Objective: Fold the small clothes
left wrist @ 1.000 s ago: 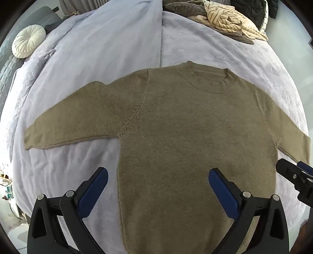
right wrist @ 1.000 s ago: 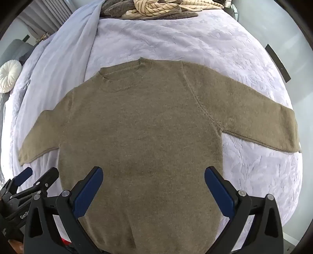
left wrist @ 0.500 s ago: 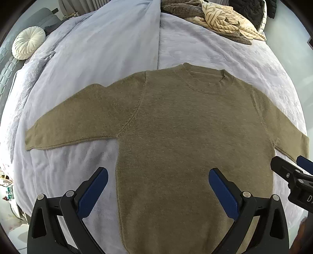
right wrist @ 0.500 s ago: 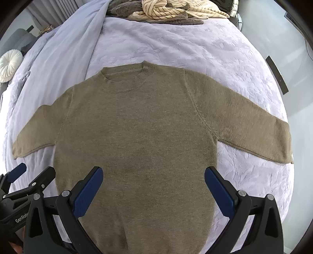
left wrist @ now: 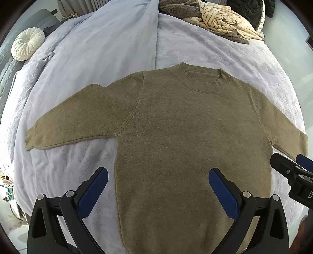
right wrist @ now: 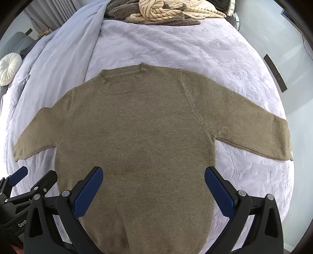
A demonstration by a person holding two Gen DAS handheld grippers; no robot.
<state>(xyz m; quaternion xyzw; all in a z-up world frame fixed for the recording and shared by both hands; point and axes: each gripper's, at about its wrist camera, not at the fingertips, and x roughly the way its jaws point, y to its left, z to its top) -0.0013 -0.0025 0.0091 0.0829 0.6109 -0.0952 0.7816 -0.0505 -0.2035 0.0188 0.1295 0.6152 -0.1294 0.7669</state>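
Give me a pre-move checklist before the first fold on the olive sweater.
1. Sweater lying flat, front up, on the bed cover: ok.
2. Both sleeves spread out to the sides, not tucked under: ok.
3. Left gripper open, holding nothing: ok.
4. Right gripper open, holding nothing: ok.
5. Pile of knits at the far end clear of the sweater: ok.
6. Bottom hem straight: cannot tell, it is hidden behind the grippers.

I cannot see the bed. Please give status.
Left tool open, right tool open, both empty. Sweater flat, unfolded, sleeves spread. Nothing on it.
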